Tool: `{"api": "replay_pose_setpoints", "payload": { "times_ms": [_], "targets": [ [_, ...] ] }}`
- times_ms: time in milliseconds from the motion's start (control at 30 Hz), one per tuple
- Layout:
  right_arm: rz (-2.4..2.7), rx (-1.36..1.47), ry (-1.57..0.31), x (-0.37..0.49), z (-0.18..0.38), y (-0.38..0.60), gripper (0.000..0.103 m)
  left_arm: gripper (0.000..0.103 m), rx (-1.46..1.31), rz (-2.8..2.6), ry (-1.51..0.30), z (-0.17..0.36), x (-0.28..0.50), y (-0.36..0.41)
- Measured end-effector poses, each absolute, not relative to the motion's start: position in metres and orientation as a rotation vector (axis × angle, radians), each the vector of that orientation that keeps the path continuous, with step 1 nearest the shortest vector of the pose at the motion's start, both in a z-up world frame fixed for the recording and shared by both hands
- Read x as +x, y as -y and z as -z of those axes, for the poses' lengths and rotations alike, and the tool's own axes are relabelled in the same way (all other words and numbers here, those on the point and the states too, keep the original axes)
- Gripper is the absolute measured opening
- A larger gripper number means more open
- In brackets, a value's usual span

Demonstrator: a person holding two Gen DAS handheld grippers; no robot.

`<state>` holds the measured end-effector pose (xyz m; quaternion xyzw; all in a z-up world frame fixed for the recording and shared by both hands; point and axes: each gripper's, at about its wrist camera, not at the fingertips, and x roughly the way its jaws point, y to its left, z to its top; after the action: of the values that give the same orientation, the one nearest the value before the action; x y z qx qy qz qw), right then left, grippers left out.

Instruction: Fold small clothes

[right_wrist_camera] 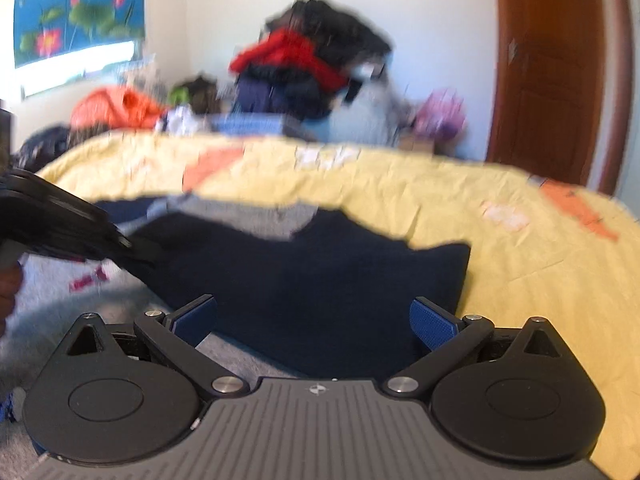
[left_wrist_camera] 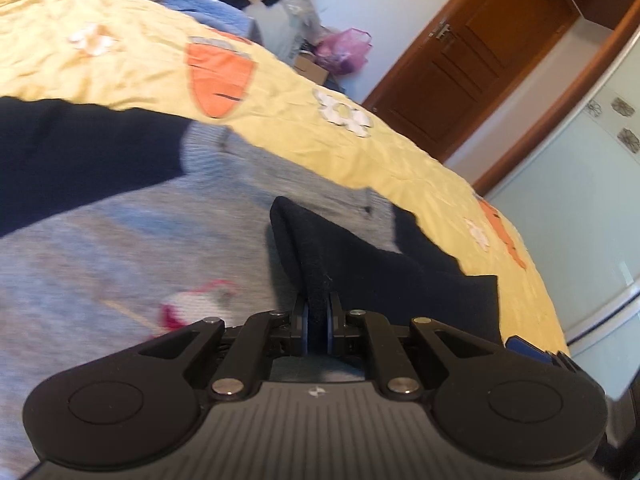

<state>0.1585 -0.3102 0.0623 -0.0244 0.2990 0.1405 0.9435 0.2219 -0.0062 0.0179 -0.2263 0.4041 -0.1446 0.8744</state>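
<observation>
A small grey sweater (left_wrist_camera: 120, 248) with navy sleeves lies on a yellow bed cover (left_wrist_camera: 120, 72). My left gripper (left_wrist_camera: 318, 312) is shut on a raised fold of one navy sleeve (left_wrist_camera: 360, 256), which tents up from the grey body. The other navy sleeve (left_wrist_camera: 80, 152) lies across the sweater's upper left. In the right wrist view my right gripper (right_wrist_camera: 316, 322) stands open, its blue pads (right_wrist_camera: 434, 326) wide apart over the navy sleeve (right_wrist_camera: 300, 272) and not pressing it. The left gripper's body (right_wrist_camera: 60, 224) reaches in from the left. This view is blurred.
A pile of clothes (right_wrist_camera: 304, 64) sits beyond the bed's far edge, with a pink bag (left_wrist_camera: 344, 50) and a cardboard box beside it. A wooden door (left_wrist_camera: 480, 60) and a pale glass wardrobe panel (left_wrist_camera: 580, 200) stand to the right of the bed.
</observation>
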Motion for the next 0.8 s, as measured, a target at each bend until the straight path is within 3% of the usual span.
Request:
{"api": "replay_pose_setpoints", "payload": {
  "times_ms": [367,533,700,800],
  "targets": [
    [-0.379,-0.057,-0.647,0.166,-0.058,0.298,0.103,0.008,-0.542,0.211,-0.824,-0.01,0.204,-0.059],
    [-0.41,-0.09,-0.662,0.184,-0.062,0.287,0.103,0.008,-0.544,0.203,-0.841,-0.003,0.204,-0.062],
    [-0.386,-0.078,-0.822,0.21,-0.04,0.284,0.103,0.008,-0.556,0.209,-0.84,0.001,0.204,-0.064],
    [-0.37,-0.163,-0.789,0.202,-0.031,0.276,0.103,0.008,-0.561,0.218,-0.834,0.003,0.203,-0.066]
  ]
}}
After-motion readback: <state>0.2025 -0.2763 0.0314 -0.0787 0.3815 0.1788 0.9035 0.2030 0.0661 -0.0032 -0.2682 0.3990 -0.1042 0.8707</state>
